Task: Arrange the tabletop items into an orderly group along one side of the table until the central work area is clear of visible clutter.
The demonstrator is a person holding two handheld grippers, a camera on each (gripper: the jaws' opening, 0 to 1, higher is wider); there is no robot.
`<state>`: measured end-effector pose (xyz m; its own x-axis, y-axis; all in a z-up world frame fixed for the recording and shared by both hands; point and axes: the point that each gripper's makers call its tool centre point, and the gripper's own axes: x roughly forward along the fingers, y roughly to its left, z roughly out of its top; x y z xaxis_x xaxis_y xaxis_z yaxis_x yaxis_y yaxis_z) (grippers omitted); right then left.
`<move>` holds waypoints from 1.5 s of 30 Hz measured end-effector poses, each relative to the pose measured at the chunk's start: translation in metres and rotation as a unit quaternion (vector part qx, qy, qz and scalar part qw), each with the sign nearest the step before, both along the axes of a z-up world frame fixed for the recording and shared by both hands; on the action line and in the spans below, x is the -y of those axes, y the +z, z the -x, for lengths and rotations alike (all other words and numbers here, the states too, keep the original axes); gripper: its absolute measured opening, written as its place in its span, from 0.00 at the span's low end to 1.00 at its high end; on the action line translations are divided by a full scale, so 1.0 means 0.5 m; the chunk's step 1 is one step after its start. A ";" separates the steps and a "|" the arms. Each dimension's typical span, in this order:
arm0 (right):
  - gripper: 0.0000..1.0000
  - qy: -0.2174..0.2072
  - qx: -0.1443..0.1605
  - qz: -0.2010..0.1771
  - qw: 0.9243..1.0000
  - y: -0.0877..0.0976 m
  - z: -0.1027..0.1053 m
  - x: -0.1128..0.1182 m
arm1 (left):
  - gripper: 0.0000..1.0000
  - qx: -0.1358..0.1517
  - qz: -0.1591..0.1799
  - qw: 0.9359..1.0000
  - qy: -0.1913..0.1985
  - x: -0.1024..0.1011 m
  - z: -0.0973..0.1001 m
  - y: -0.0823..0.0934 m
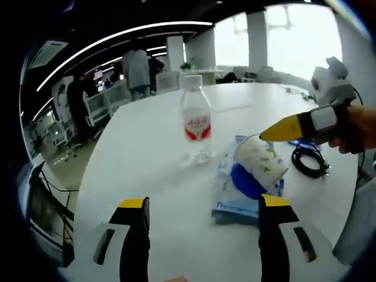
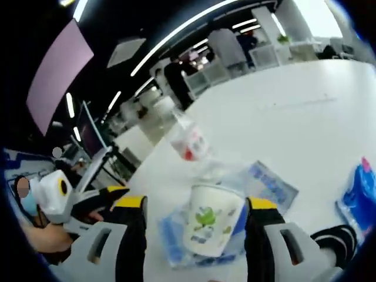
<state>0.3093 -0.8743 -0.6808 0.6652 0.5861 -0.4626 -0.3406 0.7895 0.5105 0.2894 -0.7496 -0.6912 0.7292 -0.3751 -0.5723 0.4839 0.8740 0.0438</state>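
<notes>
A clear water bottle point(image 1: 195, 120) with a red label stands upright mid-table; in the right gripper view the bottle point(image 2: 189, 143) is blurred. Just right of it a white paper cup point(image 1: 261, 161) with green print sits tilted on a blue-and-clear plastic packet point(image 1: 235, 202). My right gripper point(image 2: 197, 205) is open, its jaws on either side of the cup point(image 2: 208, 226), with a gap on the left side. From the left gripper view, one yellow tip of the right gripper point(image 1: 276, 130) reaches the cup's rim. My left gripper point(image 1: 202, 211) is open and empty, short of the packet point(image 2: 267, 179).
A coiled black cable point(image 1: 308, 160) lies right of the cup near the table point(image 1: 141, 153) edge. A blue pack point(image 2: 358, 197) lies at the far right. People and chairs stand beyond the table's far end. The left gripper point(image 2: 100, 202) and a hand show at the left.
</notes>
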 end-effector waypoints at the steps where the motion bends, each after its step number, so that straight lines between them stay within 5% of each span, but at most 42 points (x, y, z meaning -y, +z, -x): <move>1: 0.64 0.000 -0.002 -0.001 1.000 -0.002 -0.001 0.000 | 0.73 -0.002 -0.001 1.000 0.000 0.000 0.001 -0.003; 12: 0.59 -0.008 -0.038 -0.011 0.999 -0.034 -0.015 0.002 | 0.71 -0.010 -0.002 1.000 0.000 -0.001 0.006 -0.016; 19: 0.40 0.015 -0.047 0.014 0.999 -0.062 -0.003 -0.006 | 0.70 -0.016 -0.003 1.000 0.003 -0.005 0.010 -0.024; 32: 0.39 0.025 -0.058 0.004 0.998 -0.070 -0.002 -0.021 | 0.69 -0.019 0.001 1.000 0.007 -0.006 0.011 -0.027; 45: 0.35 0.057 -0.016 0.017 0.998 -0.057 0.002 -0.035 | 0.66 -0.024 0.001 1.000 0.015 -0.011 0.018 -0.034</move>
